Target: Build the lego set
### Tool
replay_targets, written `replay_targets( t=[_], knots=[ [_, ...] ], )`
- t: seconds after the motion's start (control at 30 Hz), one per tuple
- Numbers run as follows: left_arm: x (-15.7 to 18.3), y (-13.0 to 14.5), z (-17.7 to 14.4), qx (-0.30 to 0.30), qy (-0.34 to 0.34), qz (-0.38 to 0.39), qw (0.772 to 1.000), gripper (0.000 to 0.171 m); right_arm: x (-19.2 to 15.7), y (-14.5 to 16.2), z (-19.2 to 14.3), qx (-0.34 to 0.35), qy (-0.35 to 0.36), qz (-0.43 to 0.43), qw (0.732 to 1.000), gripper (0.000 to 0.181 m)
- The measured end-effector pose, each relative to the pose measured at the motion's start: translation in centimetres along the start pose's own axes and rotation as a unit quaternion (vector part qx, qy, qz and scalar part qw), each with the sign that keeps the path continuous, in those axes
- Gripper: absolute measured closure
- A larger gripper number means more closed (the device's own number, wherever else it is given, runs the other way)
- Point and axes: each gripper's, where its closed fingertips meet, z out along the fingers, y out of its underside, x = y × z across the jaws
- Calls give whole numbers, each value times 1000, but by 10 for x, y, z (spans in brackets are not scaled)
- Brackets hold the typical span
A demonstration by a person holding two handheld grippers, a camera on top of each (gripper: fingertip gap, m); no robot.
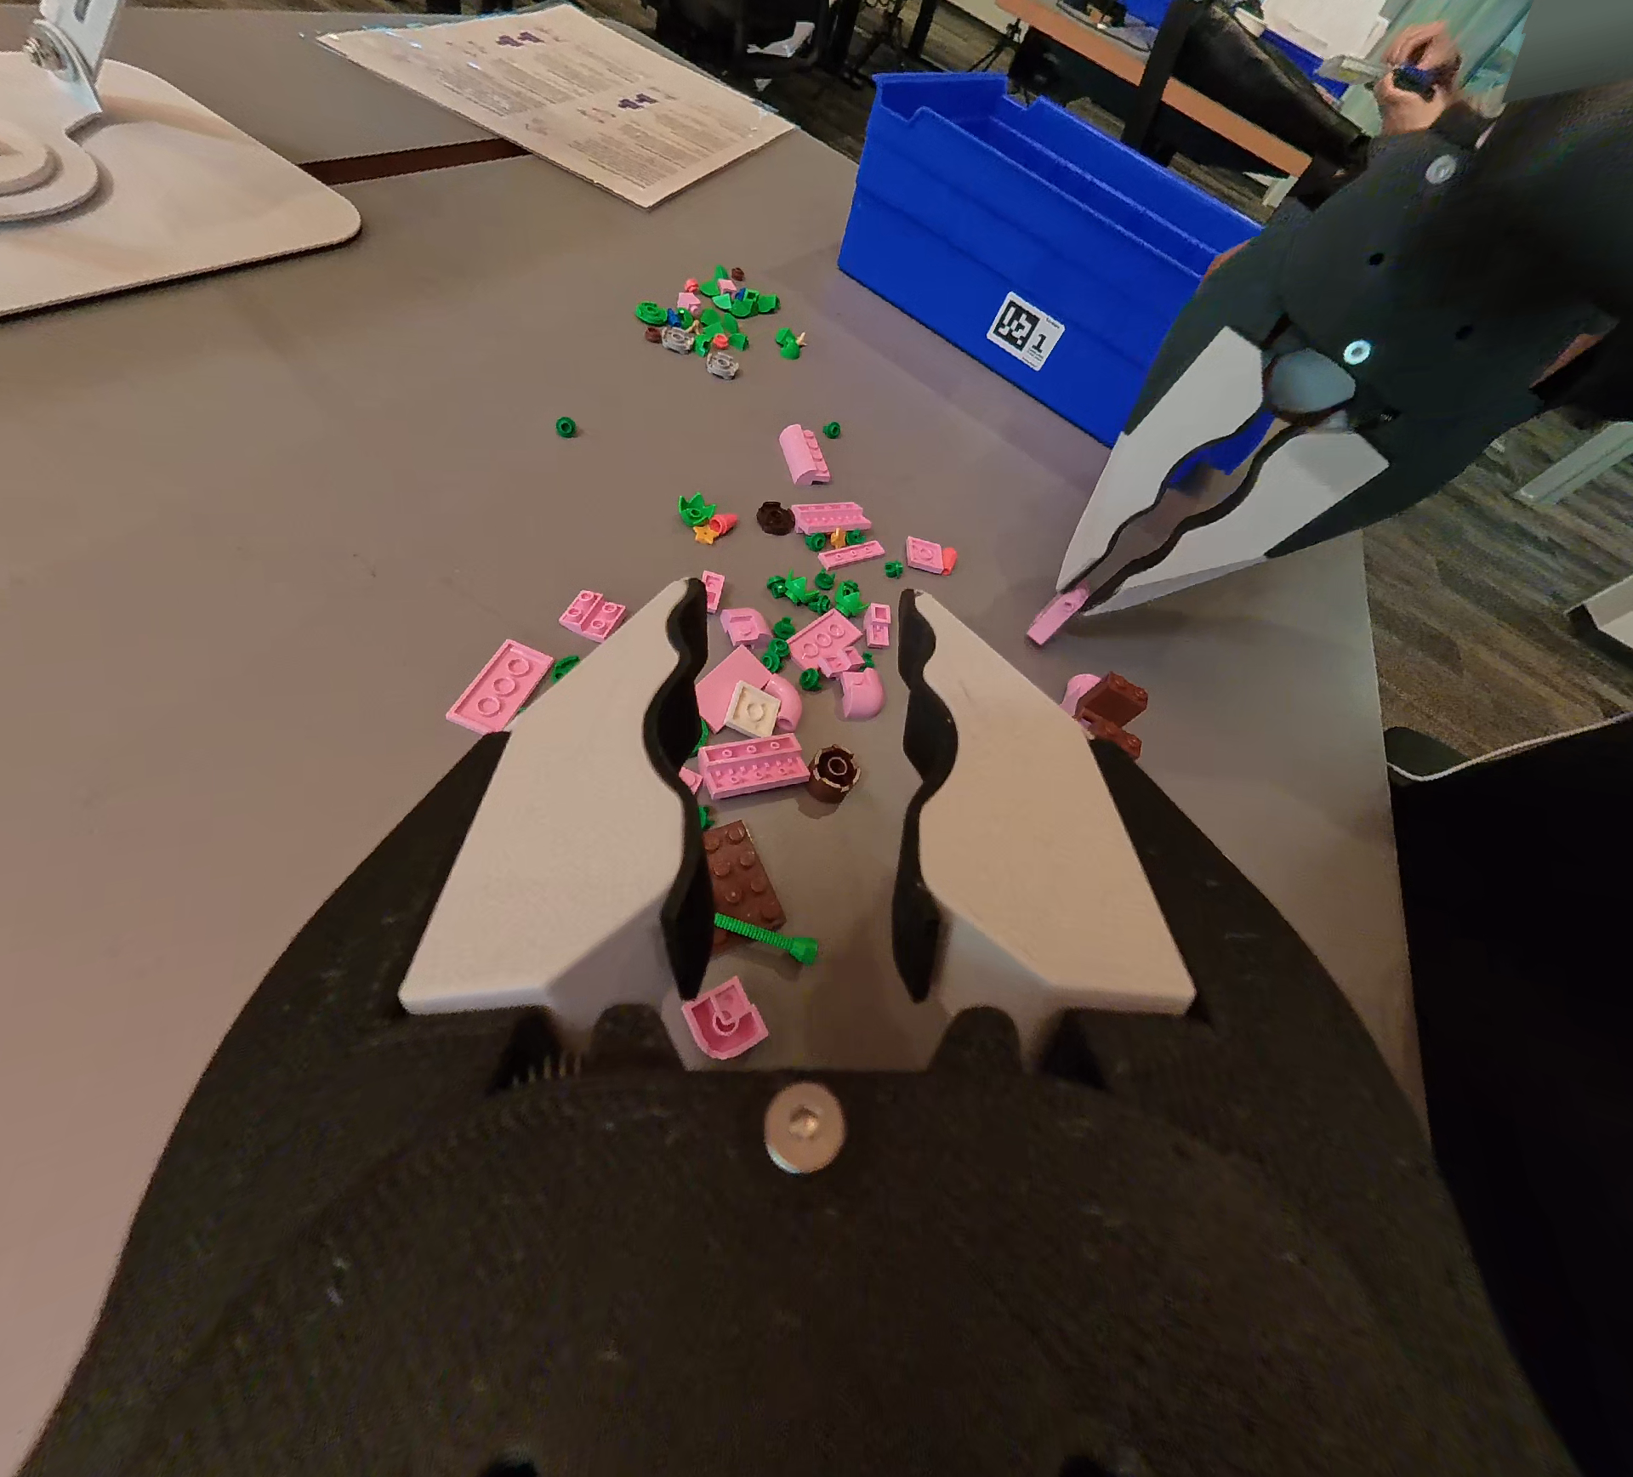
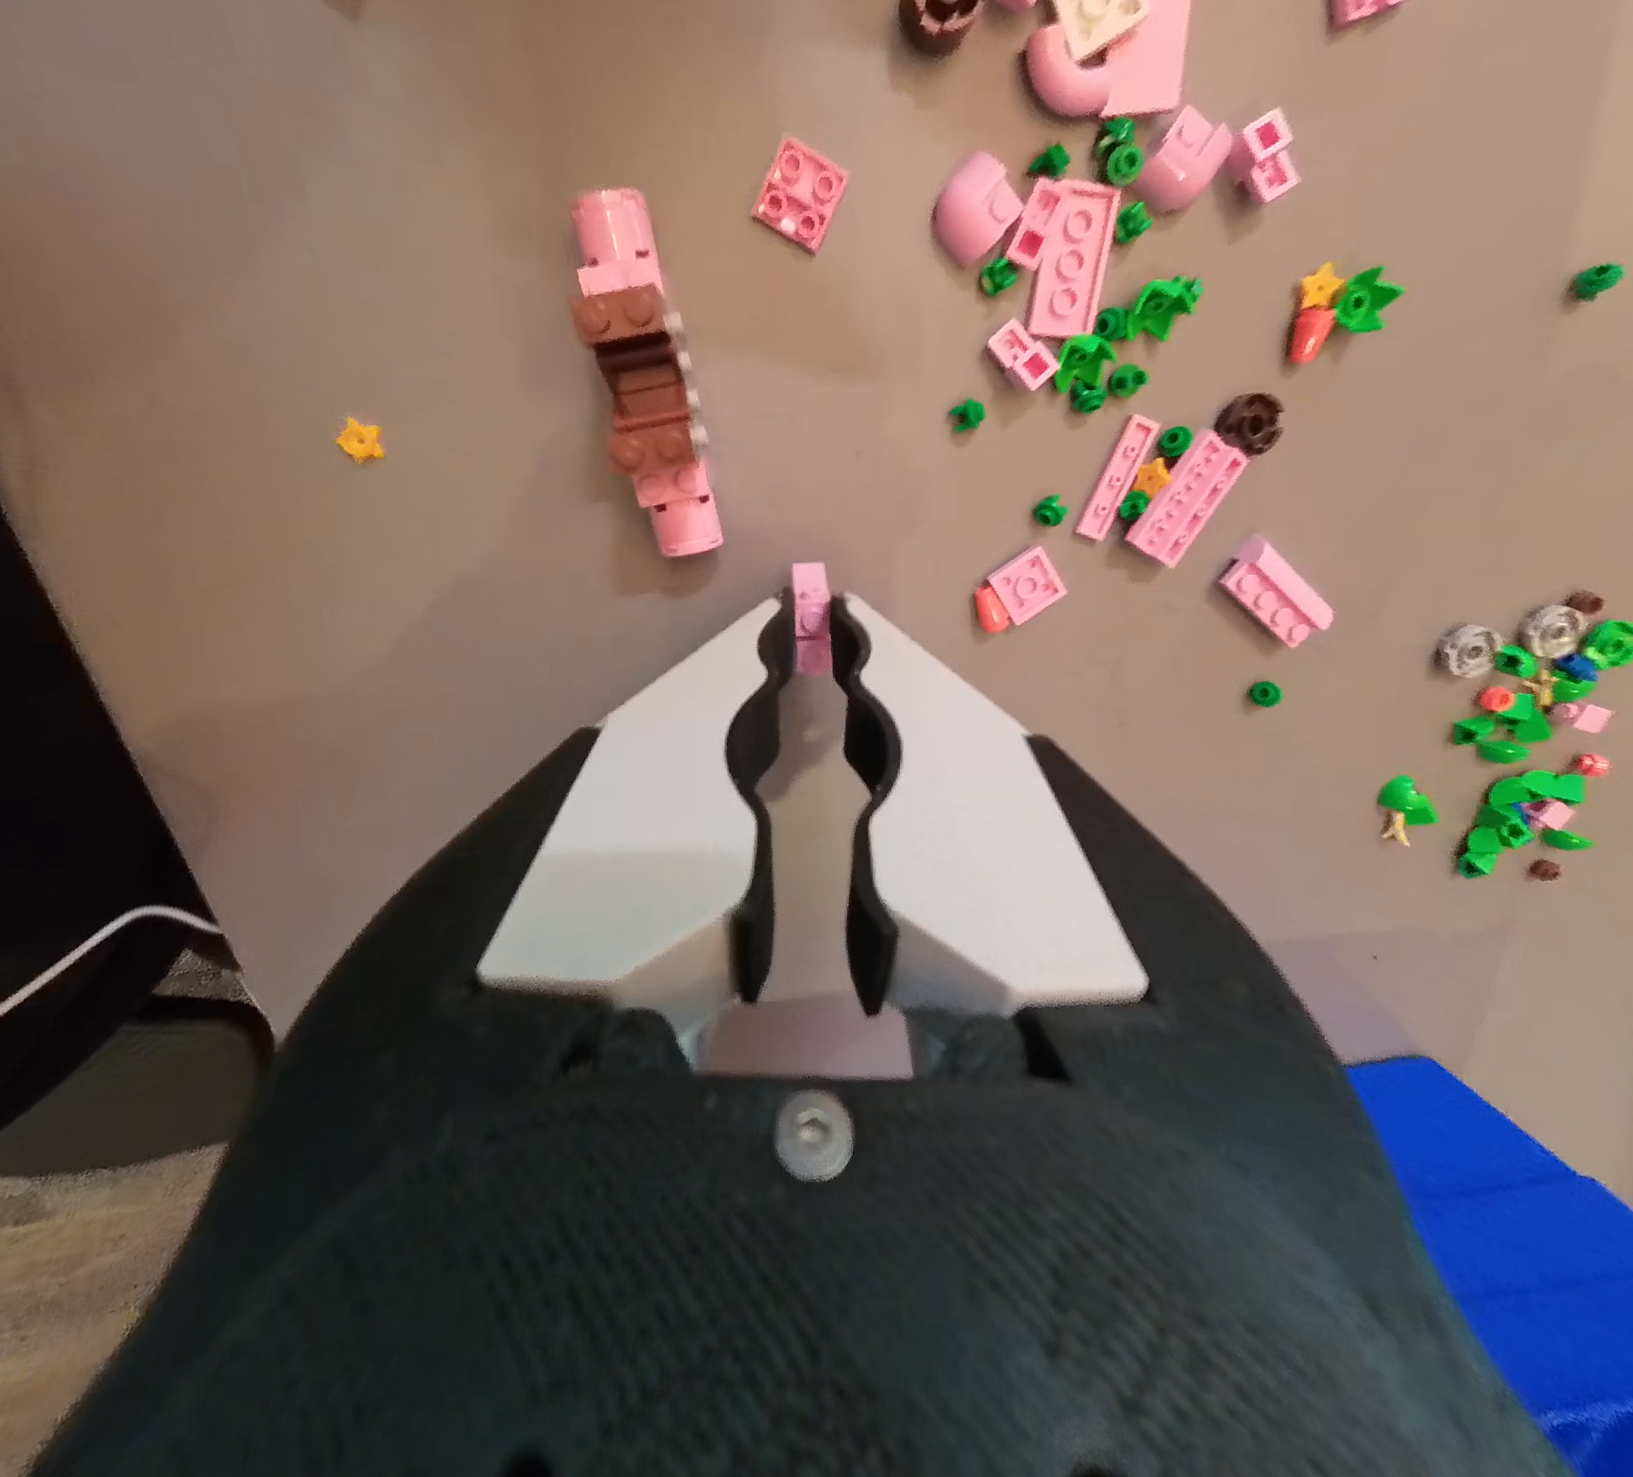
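Right gripper (image 2: 815, 611), its grey wedge fingers with wavy black pads pinched on a small pink plastic brick (image 2: 811, 615) held at the very tips, the brick's long axis running along the fingers and its far end protruding. The partly built brown-and-pink stack with pink cylinder ends (image 2: 643, 374) lies on its side on the grey tabletop (image 2: 442, 198), just ahead of the tips and slightly to their left; its long axis runs roughly away from the claw, near end closest, so the held brick would likely travel forward and left to meet it (the mating face cannot be made out). Left gripper (image 1: 800, 604) hangs spread and empty over the scattered pink, green and brown loose pieces (image 1: 760, 763), farther from the stack than the right
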Motion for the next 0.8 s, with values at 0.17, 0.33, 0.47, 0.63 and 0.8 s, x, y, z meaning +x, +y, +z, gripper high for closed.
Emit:
replay_targets(
  t=[0.17,0.33,0.47,0.63,0.8],
  knots=[
    [0,0,0,0,1,0,1000,130,1,-2,-2,9,-12,21,1000,175],
    [1,0,0,-1,2,1,1000,130,6,0,-1,5,10,11,1000,164],
    [1,1,1,-3,3,1,1000,129,8,-3,1,25,8,35,999,150],
    [2,1,1,-4,5,-1,1000,129,6,1,10,50,-3,86,995,146],
    [5,2,3,-8,11,4,1000,129,7,2,23,79,-17,130,988,175]
  ],
)
